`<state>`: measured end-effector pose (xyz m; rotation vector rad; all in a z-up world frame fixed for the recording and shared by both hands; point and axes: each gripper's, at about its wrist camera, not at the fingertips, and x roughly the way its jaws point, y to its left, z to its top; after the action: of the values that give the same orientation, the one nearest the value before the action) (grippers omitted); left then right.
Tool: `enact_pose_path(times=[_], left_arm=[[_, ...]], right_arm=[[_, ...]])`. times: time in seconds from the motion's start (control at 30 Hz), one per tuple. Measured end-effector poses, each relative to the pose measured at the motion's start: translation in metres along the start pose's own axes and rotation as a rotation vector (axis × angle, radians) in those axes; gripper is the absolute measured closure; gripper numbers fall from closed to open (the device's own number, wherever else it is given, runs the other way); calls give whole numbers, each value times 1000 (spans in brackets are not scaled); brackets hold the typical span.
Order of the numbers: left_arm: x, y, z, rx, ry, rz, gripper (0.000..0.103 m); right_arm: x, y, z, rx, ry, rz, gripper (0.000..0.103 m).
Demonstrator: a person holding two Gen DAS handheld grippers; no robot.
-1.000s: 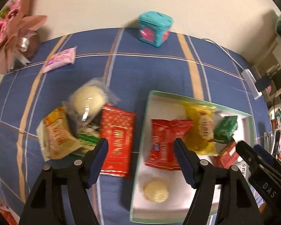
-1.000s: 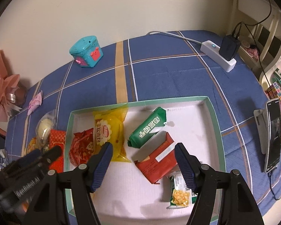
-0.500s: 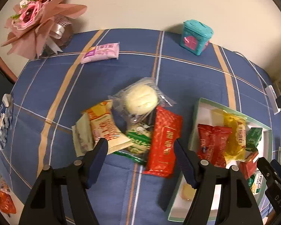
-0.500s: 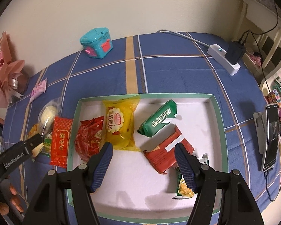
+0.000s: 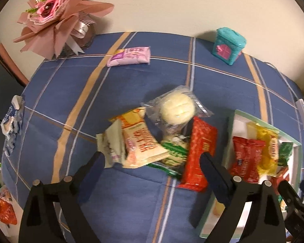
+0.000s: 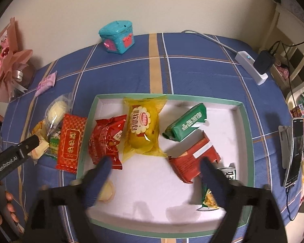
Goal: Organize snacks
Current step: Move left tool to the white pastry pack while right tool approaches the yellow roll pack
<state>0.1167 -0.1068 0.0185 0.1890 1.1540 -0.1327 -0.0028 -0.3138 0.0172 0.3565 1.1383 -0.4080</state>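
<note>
A heap of snacks lies on the blue plaid surface [image 5: 131, 93] just left of a white tray [image 6: 244, 121] with a green rim. In the heap, a pale round bun [image 5: 177, 108] in clear wrap sits at the far side, partly over an orange cracker pack [image 5: 140, 139] and a green-and-white packet [image 5: 172, 154]. A flat red pack [image 5: 200, 151] lies along the heap's right side, right beside the tray's left wall. A cream wrapper [image 5: 111, 143] pokes out at the heap's left.

The left gripper [image 5: 152, 163] hovers over the near edge of the heap, its fingers spread wide, nothing between them. The right gripper [image 6: 155, 167] hangs over the tray, fingers also spread wide and empty.

The right wrist view shows the tray's whole inside: a crinkled red bag [image 6: 107, 141] at the left, a yellow bun pack [image 6: 143, 127] touching it, a green pack [image 6: 185, 123] tilted to the right, a red-orange box-like pack [image 6: 192, 162] near it, a small green snack bag [image 6: 210, 198] at the near right, and a pale round piece [image 6: 107, 192] at the near left. It also shows a power strip [image 6: 251, 66] and a phone [image 6: 293, 151] to the right.

The left wrist view alone shows the heap's left side clearly. A pink packet [image 5: 129, 56], a teal box [image 5: 229, 45] and a pink bouquet [image 5: 56, 14] sit at the far side.
</note>
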Motion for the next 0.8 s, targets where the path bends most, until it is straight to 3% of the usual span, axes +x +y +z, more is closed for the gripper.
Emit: enact_pose_path(times=[0.2, 0.27, 0.3, 0.53, 0.8], left_arm=[[9, 12, -1, -35, 23, 19, 7], [9, 16, -1, -48, 17, 18, 6], [8, 19, 0, -58, 12, 15, 0], [7, 41, 1, -118, -17, -6, 0], [11, 79, -4, -149, 10, 24, 0]], right_arm=[[1, 2, -1, -5, -5, -9, 0], [2, 2, -1, -4, -5, -11, 0], [3, 2, -1, -4, -5, -11, 0], [5, 9, -1, 8, -14, -7, 0], [11, 48, -3, -35, 12, 29, 0]])
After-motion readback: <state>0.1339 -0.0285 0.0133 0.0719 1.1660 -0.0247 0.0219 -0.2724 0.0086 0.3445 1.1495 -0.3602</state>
